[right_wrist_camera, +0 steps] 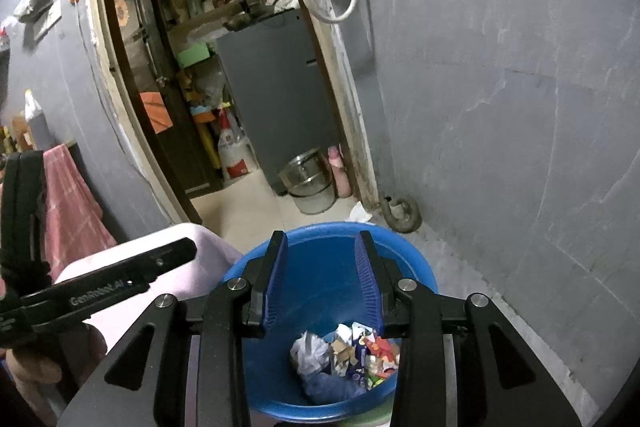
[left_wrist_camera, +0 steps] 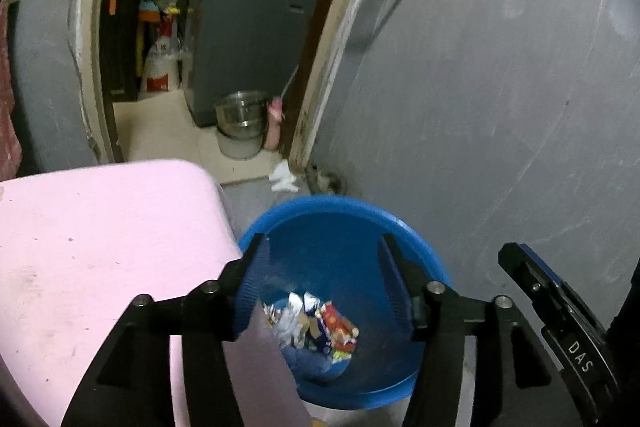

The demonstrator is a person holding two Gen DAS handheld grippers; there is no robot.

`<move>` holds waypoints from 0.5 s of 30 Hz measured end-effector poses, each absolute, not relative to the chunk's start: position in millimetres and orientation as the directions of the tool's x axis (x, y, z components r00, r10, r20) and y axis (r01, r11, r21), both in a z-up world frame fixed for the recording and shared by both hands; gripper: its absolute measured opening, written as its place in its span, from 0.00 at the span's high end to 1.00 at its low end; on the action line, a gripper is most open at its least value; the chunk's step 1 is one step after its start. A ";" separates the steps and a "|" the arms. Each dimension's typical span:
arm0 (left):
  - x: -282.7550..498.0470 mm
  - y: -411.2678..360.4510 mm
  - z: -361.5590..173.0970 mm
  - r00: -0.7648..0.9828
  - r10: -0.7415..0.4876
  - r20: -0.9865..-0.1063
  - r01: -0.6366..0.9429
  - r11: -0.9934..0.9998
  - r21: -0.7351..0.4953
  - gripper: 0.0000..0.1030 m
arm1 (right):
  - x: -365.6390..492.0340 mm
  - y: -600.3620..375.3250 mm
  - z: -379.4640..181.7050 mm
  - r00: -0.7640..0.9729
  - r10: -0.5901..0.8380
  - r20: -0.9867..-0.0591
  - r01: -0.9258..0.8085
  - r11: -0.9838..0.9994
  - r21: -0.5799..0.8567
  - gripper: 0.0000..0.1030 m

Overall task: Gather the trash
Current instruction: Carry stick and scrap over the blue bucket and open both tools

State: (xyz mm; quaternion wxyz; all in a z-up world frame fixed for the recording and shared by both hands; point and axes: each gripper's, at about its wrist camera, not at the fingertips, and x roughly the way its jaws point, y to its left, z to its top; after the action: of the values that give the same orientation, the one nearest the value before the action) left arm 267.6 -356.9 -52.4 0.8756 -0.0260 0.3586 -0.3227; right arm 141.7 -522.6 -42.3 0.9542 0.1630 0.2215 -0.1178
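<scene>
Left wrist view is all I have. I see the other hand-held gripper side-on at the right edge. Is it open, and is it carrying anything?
Observer: The right hand-held gripper is open, with nothing between its fingers. It is pointing down into the blue bin.
Operator: Is there anything in the bin besides the colourful wrappers?
Observer: Yes, a crumpled white paper ball lies just left of the wrappers at the bottom.
</scene>
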 end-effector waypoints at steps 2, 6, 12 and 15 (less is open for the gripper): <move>263.8 -350.3 -41.4 0.553 -0.592 -0.587 0.545 0.789 -0.282 0.48 | 135.6 -519.9 -34.5 0.881 -0.157 -0.446 0.292 0.922 0.254 0.65; 254.9 -335.7 -16.5 0.603 -0.590 -0.538 0.542 0.797 -0.266 0.39 | 122.3 -512.1 -13.9 0.901 -0.166 -0.401 0.279 0.929 0.242 0.56; 230.0 -311.0 16.8 0.669 -0.577 -0.468 0.541 0.810 -0.226 0.25 | 102.2 -498.1 15.7 0.925 -0.175 -0.337 0.259 0.940 0.221 0.47; 216.9 -297.0 29.3 0.694 -0.572 -0.438 0.542 0.815 -0.205 0.15 | 92.3 -491.1 26.0 0.932 -0.174 -0.319 0.250 0.944 0.215 0.38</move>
State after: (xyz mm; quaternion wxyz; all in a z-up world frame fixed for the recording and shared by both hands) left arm 216.9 -297.0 29.3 0.9198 -0.0300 0.2478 -0.3028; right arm 92.3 -491.1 26.0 0.9746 0.1269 0.1494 -0.1086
